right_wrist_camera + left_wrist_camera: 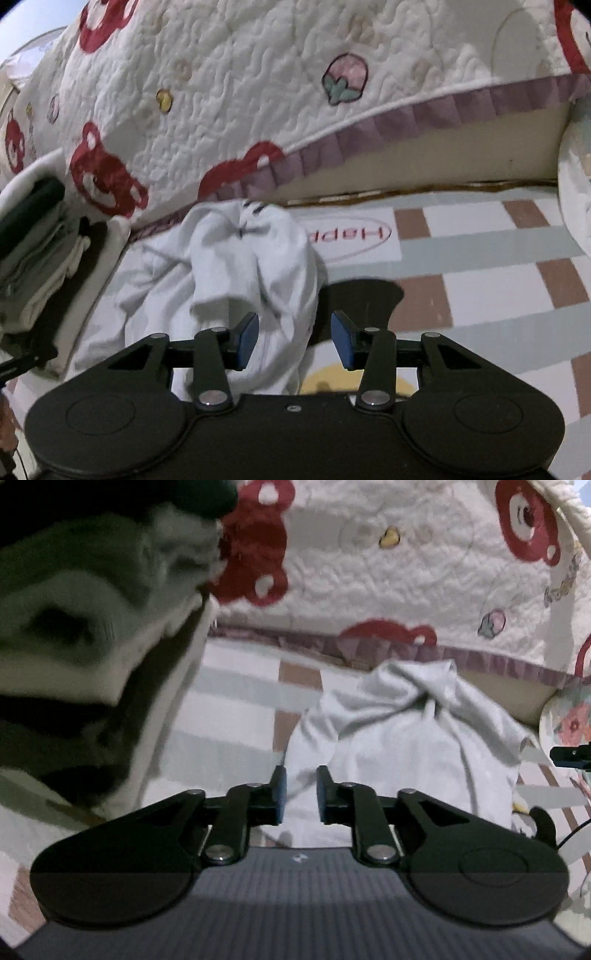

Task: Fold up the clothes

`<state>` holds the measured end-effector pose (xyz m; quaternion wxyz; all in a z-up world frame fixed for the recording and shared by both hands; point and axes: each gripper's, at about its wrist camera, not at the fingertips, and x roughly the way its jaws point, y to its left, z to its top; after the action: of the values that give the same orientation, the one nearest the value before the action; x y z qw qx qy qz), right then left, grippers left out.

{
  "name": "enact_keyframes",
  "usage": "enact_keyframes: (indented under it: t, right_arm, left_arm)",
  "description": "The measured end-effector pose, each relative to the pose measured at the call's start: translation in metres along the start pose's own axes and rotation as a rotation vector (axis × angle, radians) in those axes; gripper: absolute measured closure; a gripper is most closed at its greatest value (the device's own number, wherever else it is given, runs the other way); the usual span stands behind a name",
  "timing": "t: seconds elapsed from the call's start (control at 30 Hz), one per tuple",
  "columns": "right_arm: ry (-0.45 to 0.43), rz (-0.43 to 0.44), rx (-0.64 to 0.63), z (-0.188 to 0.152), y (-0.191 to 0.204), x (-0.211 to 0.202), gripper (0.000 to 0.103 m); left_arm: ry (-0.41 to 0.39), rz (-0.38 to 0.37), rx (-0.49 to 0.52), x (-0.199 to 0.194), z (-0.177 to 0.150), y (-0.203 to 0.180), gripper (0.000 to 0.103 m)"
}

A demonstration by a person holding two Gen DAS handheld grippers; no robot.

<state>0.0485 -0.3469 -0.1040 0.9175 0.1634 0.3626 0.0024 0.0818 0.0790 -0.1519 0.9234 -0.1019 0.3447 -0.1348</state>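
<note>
My left gripper [300, 794]: fingers narrowly parted, empty, over the white garment [399, 746].
My right gripper [294, 339]: fingers wide, empty.
Only right view: "Happy" print [349, 236] on checked mat [480, 288].

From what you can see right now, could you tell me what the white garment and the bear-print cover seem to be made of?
White garment: soft matte knit, probably cotton; it slumps in loose wrinkles. Bear-print cover: quilted padded fabric; puffy wavy stitching, purple ruffled trim.
</note>
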Motion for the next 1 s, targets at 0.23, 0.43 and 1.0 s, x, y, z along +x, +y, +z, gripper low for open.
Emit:
enact_keyframes:
  t: [0.23,0.43,1.0]
  right_arm:
    - [0.086,0.144,0.036,-0.021,0.017,0.015,0.054]
    - [0.185,0.227,-0.137,-0.047,0.055,0.022,0.054]
    - [0.09,0.074,-0.626,-0.061,0.142,0.009,0.053]
  left_arm:
    - [0.049,0.007,-0.035,0.024,-0.018,0.018,0.066]
    - [0.023,0.027,-0.062,0.036,-0.023,0.03,0.047]
    - [-0.072,-0.129,0.098,0.01,-0.004,-0.024,0.103]
